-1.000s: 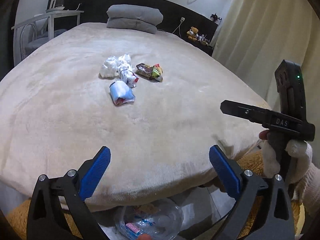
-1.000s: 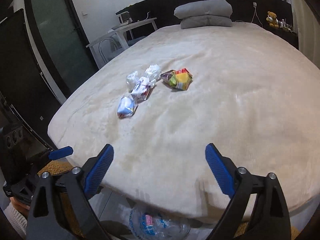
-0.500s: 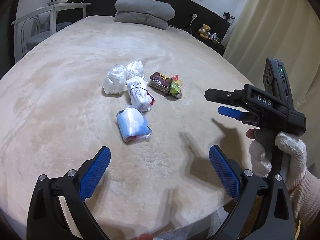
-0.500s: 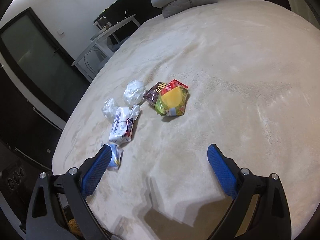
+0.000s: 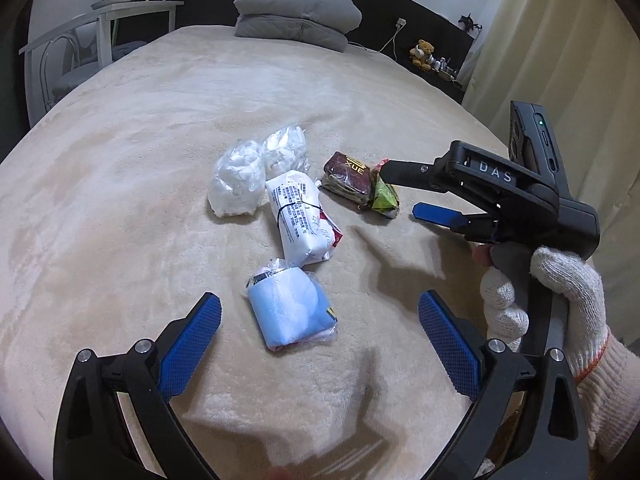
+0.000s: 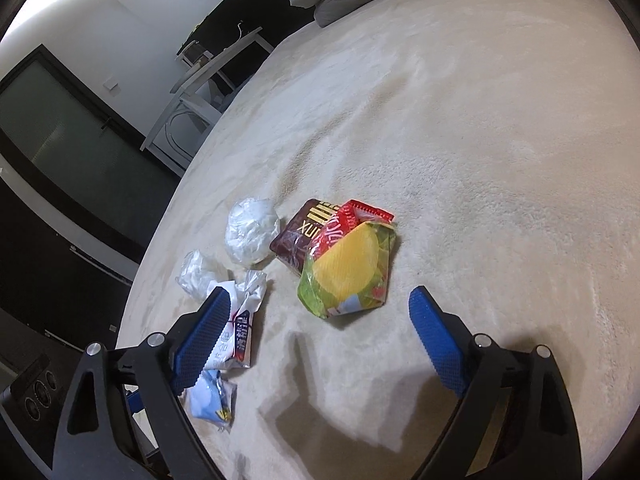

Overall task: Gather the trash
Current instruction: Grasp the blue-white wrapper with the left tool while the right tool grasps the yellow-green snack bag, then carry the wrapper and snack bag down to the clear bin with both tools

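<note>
Several pieces of trash lie on the beige bed. A light blue packet lies just ahead of my open left gripper, between the lines of its fingers. Beyond it are a white printed packet, two crumpled white plastic bags, a brown wrapper and a green-yellow snack bag. My right gripper hovers over the snack bag with its jaws closing and its pads apart from the bag. In the left wrist view the right gripper reaches in from the right, held by a gloved hand.
Grey pillows are stacked at the head of the bed. A white desk and chair stand to the left, a curtain to the right. A teddy bear sits on a dark shelf. A dark door is beyond the bed's edge.
Both grippers have moved forward over the bed toward the trash pile. The right gripper has rolled, dropped closer to the snack bag, and its jaws have narrowed slightly.
</note>
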The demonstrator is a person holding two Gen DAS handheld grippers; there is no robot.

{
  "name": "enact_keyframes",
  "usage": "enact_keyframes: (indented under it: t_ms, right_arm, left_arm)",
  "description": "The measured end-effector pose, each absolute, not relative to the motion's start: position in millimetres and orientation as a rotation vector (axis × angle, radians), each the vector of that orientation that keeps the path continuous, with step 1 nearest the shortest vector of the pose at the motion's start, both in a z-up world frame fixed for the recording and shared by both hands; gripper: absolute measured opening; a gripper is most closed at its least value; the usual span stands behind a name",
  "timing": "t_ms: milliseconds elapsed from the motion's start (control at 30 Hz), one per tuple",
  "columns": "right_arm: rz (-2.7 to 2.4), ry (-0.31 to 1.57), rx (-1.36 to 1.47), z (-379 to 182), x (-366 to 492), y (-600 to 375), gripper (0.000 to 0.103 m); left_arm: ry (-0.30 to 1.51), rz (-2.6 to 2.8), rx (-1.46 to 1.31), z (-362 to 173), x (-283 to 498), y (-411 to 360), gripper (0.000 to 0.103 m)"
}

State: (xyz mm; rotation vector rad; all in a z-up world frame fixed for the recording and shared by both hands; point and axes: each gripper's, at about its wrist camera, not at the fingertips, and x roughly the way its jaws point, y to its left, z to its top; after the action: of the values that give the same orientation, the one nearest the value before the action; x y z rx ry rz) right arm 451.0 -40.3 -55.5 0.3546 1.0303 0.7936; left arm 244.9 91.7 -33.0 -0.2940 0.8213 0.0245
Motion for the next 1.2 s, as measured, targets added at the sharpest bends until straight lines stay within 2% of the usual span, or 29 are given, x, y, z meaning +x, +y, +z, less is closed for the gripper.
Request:
enact_keyframes:
  t_ms: [33,333,400,467,533,767,1200]
  right_arm:
    - [0.795,1.034,0.359,-57,454,-39,0.086]
    - [0.775,1.067,0.342,-66,469,-32,0.051]
    - [0.774,1.061,0.346,-65,470,-34,0.050]
    - [0.776,1.054,0.346,-62,469,-37,0.050]
    - [0.783,1.043,0.346,-59,467,-40,0.050]
    - [0.787,1.014,0.348,-46,456,-50,0.050]
    - [0.776,0.987,0.348,-26,415,-84,0.050]
  left_arm:
    - [0.831,0.025,-0.294,-35,247,92,0.096]
    - [0.899,0.023,-0.276,-52,267,93,0.094]
    - [0.908,0.037,-0.265,-55,271,95,0.085]
    - [0.929,0.046,-0.263,-60,273,97,0.063]
    - [0.952,0.056,-0.247,-64,274,96,0.053]
    - [0.930,0.048,-0.230,-62,267,96,0.049]
    - [0.840,0.036,-0.279,-41,242,102,0.048]
